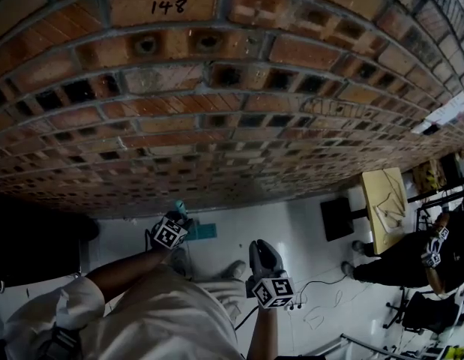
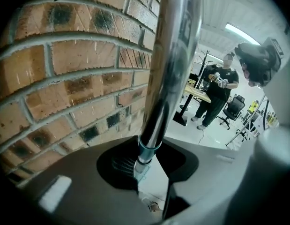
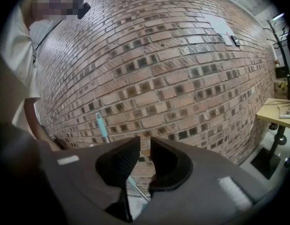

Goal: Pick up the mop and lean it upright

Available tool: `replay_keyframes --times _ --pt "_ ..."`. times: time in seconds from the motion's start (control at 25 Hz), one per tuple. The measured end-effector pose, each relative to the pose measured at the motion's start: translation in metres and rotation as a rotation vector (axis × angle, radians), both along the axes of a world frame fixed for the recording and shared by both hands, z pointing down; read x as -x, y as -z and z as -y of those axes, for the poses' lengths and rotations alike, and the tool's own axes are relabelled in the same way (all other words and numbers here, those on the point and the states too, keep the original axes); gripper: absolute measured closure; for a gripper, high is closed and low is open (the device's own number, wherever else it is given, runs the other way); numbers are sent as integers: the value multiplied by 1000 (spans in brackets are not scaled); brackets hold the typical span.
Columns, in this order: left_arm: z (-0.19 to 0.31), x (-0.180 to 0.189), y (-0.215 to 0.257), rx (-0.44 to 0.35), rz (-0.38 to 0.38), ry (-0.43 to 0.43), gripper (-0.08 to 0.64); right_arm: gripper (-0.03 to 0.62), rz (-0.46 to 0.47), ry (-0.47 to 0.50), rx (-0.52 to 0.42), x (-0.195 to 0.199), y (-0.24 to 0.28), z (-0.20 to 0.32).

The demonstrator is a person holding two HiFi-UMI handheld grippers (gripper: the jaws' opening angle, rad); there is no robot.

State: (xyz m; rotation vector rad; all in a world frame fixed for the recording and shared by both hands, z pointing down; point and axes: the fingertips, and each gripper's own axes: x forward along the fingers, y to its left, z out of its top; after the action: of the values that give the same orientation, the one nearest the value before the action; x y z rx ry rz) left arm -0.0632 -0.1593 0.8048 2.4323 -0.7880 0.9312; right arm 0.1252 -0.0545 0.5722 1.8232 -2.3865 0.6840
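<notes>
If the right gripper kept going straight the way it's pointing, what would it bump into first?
Probably the brick wall, seen through the parted jaws of the right gripper. The mop handle slants just below that line and might touch first; depth is unclear.

Brick wall (image 1: pixel 217 88) close ahead, mop handle (image 2: pixel 175 55) before it, open floor (image 1: pixel 306 227) rightward up to a table (image 1: pixel 385 201) and person (image 1: pixel 411 261)
</notes>
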Motion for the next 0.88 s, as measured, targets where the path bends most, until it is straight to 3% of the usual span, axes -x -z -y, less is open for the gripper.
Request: replay_keyframes --times 0.88 --pt "21 0 -75 40 95 -22 426 531 -19 4 68 -4 -14 1"
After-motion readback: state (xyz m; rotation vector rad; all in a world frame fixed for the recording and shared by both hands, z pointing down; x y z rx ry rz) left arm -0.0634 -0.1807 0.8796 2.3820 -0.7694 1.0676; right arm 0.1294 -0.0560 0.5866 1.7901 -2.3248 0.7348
